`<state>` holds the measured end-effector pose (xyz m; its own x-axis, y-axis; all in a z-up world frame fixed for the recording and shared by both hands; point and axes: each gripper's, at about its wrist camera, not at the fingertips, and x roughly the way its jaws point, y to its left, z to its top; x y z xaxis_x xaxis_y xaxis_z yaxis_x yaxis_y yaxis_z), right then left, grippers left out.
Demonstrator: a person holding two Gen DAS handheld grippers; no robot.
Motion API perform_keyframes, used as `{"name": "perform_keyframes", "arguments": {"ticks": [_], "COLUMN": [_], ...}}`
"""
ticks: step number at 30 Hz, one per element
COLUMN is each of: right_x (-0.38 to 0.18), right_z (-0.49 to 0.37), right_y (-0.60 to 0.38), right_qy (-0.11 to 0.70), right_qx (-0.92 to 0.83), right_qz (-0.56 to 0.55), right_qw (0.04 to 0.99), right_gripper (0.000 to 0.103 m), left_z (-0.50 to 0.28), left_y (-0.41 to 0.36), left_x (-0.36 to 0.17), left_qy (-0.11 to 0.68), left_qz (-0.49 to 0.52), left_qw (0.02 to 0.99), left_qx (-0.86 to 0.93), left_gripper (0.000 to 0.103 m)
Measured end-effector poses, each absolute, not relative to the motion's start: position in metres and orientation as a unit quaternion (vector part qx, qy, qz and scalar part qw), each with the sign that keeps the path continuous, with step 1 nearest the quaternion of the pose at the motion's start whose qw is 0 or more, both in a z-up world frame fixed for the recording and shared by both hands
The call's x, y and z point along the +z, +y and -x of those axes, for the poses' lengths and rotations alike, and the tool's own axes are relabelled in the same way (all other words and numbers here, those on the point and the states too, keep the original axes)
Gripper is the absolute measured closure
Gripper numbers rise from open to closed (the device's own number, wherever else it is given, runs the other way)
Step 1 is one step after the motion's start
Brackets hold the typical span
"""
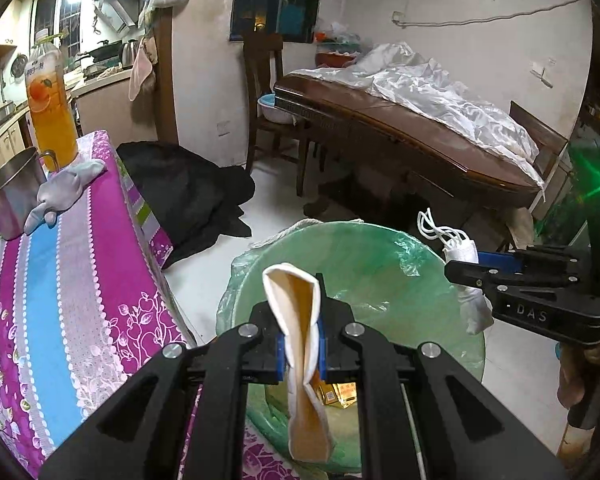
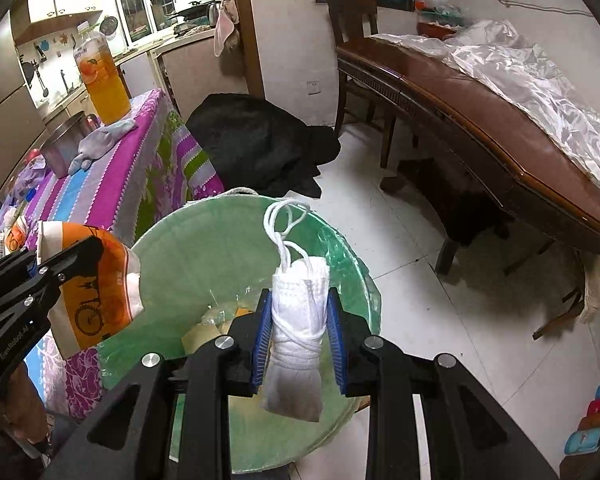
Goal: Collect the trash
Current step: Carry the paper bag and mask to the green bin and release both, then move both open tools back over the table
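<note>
A round bin with a green liner (image 1: 360, 272) stands on the floor beside the cloth-covered table, with some scraps lying at its bottom. My left gripper (image 1: 302, 344) is shut on a folded orange-and-white paper wrapper (image 1: 296, 308), held over the bin's near side. In the right wrist view that wrapper (image 2: 96, 296) shows a bicycle print, with the left gripper (image 2: 60, 256) at the bin's (image 2: 204, 248) left rim. My right gripper (image 2: 300, 336) is shut on a rolled white face mask (image 2: 298, 308) bound by its ear loops, above the bin's mouth. The left wrist view shows this mask (image 1: 474, 312) and right gripper (image 1: 470, 276) at the bin's right edge.
On the left, a table under a purple striped cloth (image 1: 80, 260) carries an orange drink bottle (image 1: 50, 112), a steel mug (image 1: 14, 196) and a grey glove (image 1: 64, 192). A black cloth heap (image 1: 188, 192) lies on the floor behind the bin. A wooden dining table (image 1: 420, 140) stands on the right.
</note>
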<state>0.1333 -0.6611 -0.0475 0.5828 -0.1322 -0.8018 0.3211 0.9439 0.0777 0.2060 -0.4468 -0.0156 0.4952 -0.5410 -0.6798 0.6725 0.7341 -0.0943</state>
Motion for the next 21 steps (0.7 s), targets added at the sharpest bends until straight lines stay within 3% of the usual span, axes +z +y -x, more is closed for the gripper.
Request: {"name": "perform_keyframes", "arguments": {"ticks": [8,10,12,14,21], "right_x": [-0.0489,-0.0486,-0.0476,-0.0468,-0.0454], "right_z": [-0.136,-0.1349,-0.1335,-0.1317,-0.1281], "right_y": [-0.6608,-0.6629,-0.6643,-0.6651,-0.6634], "right_qy": [0.432,0.429,0.424,0.42,0.414], "right_qx": [-0.125,-0.127,-0.127,-0.13,-0.132], "right_qz": [-0.112,-0.114,-0.118,-0.119,-0.121], "right_qw": [0.886,0.887,0.889,0.89,0.892], "right_gripper": [0.074,0.057,0.052,0.052,0.049], "left_z": [-0.2083,-0.208,-0.2062,-0.2043,-0.2047], "left_y": [-0.4492,-0.4502,-0.451,-0.4516,-0.453], "left_x": [-0.0179,-0.018,-0.0184,-0.0186,-0.0212], "left_qy": [0.362,0.362,0.359,0.354,0.359], "left_qz": [-0.093,-0.096,-0.099,-0.101,-0.101], "left_qw": [0.859,0.86,0.861,0.862,0.86], "left_qx": [-0.349,-0.348,-0.347,-0.348,-0.348], "left_gripper": [0.088,0.079,0.05,0.044,0.042]}}
